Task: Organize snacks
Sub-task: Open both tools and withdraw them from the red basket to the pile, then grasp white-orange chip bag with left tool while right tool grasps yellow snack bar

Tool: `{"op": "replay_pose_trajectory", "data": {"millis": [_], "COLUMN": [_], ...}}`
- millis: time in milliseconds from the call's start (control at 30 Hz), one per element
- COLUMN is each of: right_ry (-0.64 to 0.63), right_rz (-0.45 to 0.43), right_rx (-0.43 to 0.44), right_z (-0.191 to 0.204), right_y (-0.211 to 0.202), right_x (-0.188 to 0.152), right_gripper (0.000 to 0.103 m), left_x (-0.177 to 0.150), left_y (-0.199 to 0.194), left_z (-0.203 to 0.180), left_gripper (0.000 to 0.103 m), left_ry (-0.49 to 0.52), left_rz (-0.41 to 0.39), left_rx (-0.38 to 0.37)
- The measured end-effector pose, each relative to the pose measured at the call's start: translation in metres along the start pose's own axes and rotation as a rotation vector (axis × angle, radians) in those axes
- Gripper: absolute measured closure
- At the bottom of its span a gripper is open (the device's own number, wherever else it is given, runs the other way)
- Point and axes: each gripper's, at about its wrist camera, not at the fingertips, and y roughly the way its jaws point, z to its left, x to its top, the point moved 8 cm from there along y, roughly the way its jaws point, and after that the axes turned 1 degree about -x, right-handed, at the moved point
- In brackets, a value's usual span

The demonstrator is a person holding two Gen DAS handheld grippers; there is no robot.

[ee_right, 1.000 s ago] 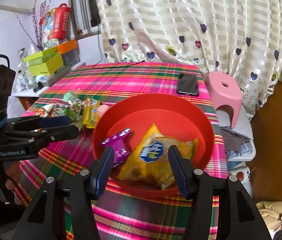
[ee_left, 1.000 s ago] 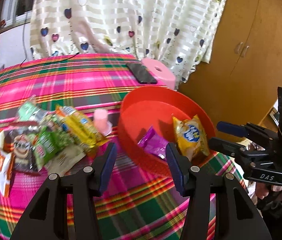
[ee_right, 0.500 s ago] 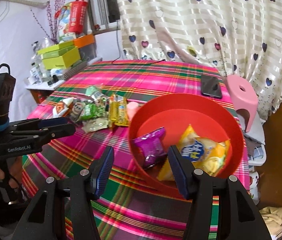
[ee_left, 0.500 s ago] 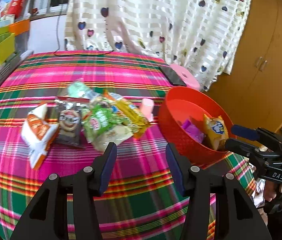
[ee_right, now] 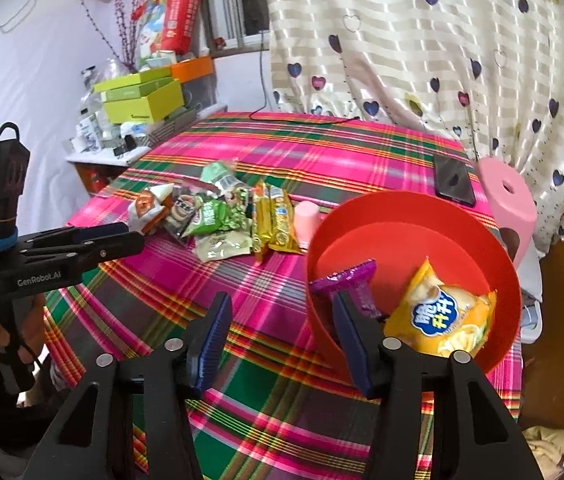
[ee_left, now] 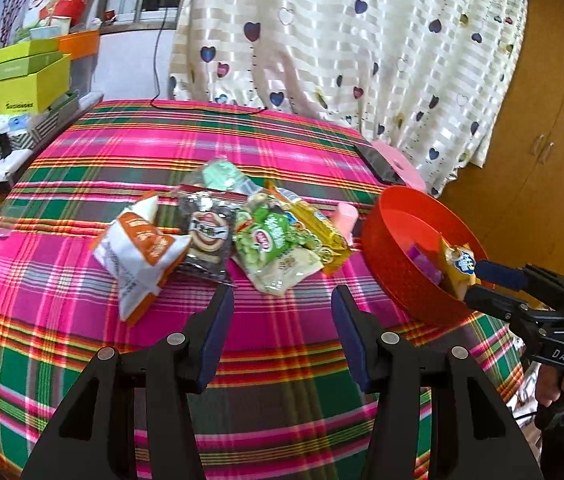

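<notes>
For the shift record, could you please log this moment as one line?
left gripper: open, empty | right gripper: open, empty, jaws just closing | round red plastic basket: purple and yellow packets inside | loose snack packets: on plaid tablecloth

Both your grippers are matte black plastic with dark blue ribbed pads on the fingers (ee_left: 218, 332) and silver screws at the joints. The left gripper (ee_right: 114, 236) says "GenRobot.AI" in white and has a blue band round its upright handle. The right gripper (ee_left: 489, 280) reads "DAS", with a black cable hanging underneath.
</notes>
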Motion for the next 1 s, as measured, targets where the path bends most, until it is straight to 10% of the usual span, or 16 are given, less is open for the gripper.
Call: {"op": "replay_pose_trajectory", "data": {"millis": [1000], "right_ry": [-0.064], "right_rz": [0.056], "right_rx": [0.005], "right_z": [0.035], "right_y": [0.059], "right_x": [0.038], "right_gripper": [0.072], "left_x": [0.000], "left_y": [0.002], "left_z": [0.075], "left_gripper": [0.051], "left_ry": [-0.176], "left_rz": [-0.008], "left_rx": [0.085]}}
